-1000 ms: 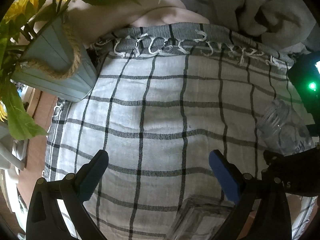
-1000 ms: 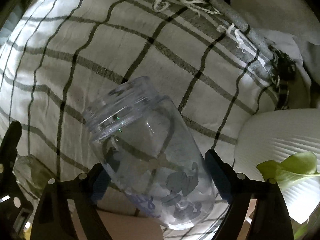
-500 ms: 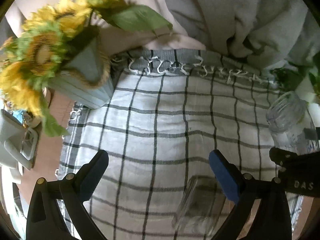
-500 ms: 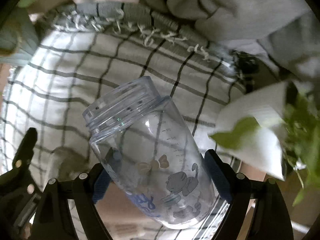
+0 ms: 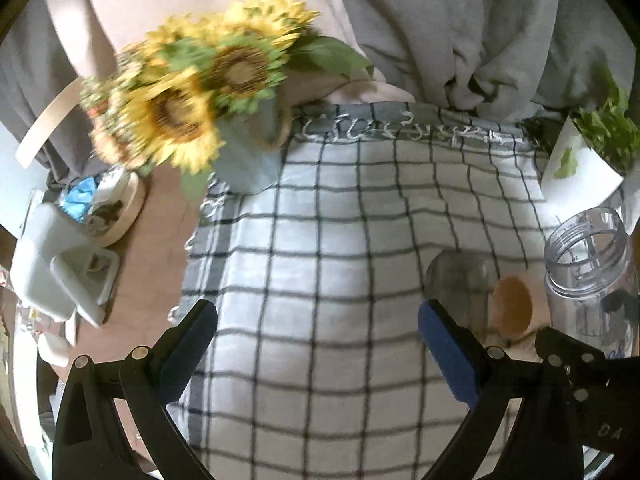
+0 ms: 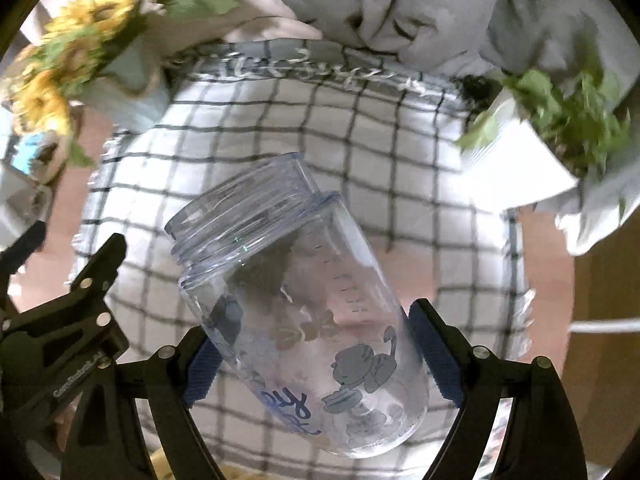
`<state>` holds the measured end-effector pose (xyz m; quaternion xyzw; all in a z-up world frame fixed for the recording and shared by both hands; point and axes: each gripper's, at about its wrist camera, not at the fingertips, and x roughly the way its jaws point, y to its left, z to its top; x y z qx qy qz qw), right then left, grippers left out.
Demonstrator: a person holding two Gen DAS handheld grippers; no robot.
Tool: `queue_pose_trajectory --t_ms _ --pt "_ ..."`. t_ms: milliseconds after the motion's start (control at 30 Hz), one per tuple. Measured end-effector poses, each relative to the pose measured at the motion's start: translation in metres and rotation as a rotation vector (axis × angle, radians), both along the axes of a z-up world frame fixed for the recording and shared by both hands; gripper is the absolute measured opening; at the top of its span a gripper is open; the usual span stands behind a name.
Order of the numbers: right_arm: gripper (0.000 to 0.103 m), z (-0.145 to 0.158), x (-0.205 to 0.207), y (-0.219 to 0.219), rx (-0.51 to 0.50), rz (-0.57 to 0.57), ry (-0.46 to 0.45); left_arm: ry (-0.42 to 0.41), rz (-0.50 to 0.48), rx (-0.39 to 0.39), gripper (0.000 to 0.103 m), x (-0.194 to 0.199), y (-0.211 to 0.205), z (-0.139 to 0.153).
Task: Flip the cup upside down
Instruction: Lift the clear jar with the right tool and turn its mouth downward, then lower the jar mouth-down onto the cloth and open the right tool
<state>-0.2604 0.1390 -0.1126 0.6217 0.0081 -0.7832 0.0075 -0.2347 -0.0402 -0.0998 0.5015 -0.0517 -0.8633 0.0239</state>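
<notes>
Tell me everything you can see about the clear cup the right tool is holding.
The cup is clear plastic with a wide threaded open mouth, printed measuring marks, a cartoon cat, a bow and blue lettering. It looks empty. The right tool clamps its lower body between blue pads, holding it tilted, mouth toward upper left, above the checked cloth.

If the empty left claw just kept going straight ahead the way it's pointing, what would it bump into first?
Most likely the checked cloth: the left gripper is open, holds nothing, and points down at bare fabric. The sunflower pot lies farther off, left of that line, though depth is unclear.

Grey curtain [image 5: 460, 28] behind; checked cloth [image 5: 320, 280] over table.
</notes>
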Motion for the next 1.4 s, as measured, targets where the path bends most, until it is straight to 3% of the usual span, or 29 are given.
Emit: queue_pose_trajectory --t_ms 233,667,967,1400 --pt "0.086 -0.004 0.054 -0.029 -0.126 -0.097 0.054 0.007 -0.009 -0.019 0.102 0.038 -0.038 -0.006" --pt "0.087 -0.091 0.093 -0.055 -0.301 -0.327 -0.109 -0.076 -0.077 -0.047 0.102 0.055 -0.074 -0.055" --pt "0.087 -0.130 0.098 -0.054 -0.288 -0.425 -0.194 -0.137 -0.104 -0.053 0.102 0.051 -0.077 -0.084" --pt "0.086 -0.139 0.098 -0.054 -0.229 -0.450 -0.187 -0.177 -0.108 -0.054 0.102 0.045 -0.075 -0.098"
